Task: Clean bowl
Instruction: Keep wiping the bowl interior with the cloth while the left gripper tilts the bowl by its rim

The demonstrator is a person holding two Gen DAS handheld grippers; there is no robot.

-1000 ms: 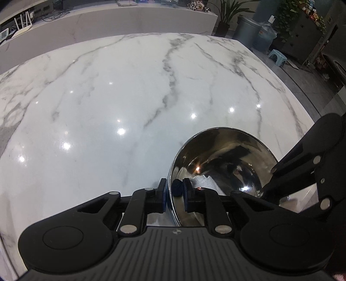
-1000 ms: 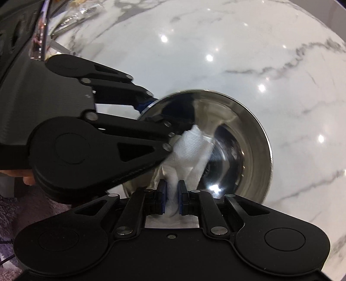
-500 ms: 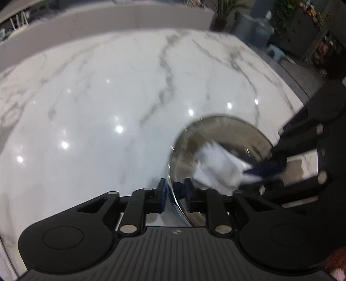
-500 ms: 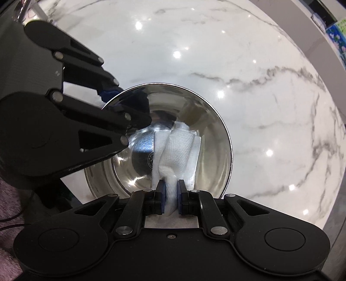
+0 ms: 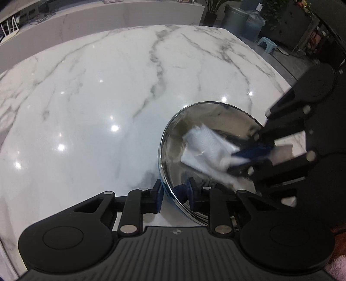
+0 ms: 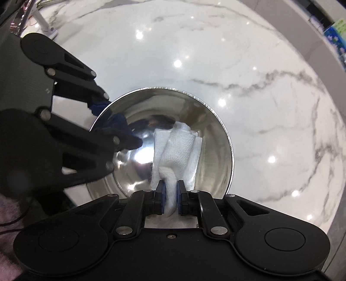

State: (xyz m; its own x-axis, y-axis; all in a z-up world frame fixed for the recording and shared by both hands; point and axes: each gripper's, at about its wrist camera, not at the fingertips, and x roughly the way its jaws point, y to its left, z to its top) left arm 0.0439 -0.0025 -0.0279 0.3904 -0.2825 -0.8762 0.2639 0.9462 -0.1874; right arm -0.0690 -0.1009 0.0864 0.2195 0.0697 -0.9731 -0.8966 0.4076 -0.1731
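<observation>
Gleaming mirror-bright, steel bowl (image 6: pixel 207 138) tilted on marble table (image 6: pixel 270 71), rim pinched by left gripper (image 5: pixel 174 193); inside, white paper towel (image 6: pixel 175 151) clenched by right gripper (image 6: pixel 170 200).

A glossy white marble table (image 5: pixel 121 90) with grey veins mirrors ceiling lights; far right, a blue stool (image 5: pixel 267 43) and potted plant (image 5: pixel 213 8) stand on grey floor (image 5: pixel 287 62)

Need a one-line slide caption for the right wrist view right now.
Right gripper presses a white paper towel into the steel bowl, whose rim the left gripper clamps.
</observation>
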